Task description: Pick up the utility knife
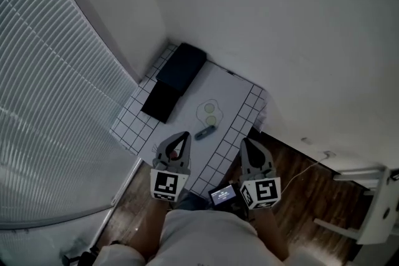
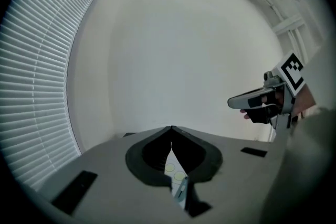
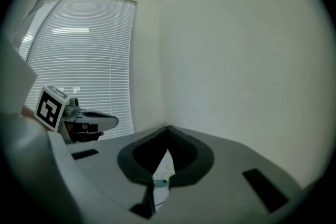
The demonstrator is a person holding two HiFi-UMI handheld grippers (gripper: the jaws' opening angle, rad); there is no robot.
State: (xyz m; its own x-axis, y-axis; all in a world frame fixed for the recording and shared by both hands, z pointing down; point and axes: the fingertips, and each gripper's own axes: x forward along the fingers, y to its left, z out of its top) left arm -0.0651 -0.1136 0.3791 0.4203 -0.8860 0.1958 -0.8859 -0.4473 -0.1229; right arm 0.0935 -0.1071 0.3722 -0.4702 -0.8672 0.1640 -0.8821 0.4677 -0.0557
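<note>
1. Head view — the utility knife (image 1: 206, 132) lies on a white sheet (image 1: 234, 93) on the grid-marked table (image 1: 134, 124), just beside two yellowish discs (image 1: 211, 114). A black case (image 1: 181, 66), contents unseen, sits in the corner. Blinds (image 1: 50, 71) hang at left, above a wooden floor (image 1: 296, 174).
2. Left gripper view — the left gripper (image 2: 171, 128) has its jaws pressed together, empty.
3. Right gripper view — the right gripper (image 3: 167, 127) is likewise closed on nothing.

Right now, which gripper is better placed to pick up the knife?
Probably the left. In the head view the left gripper has its tips nearer the knife than the right gripper. Both have their jaws shut, so either must open first.
</note>
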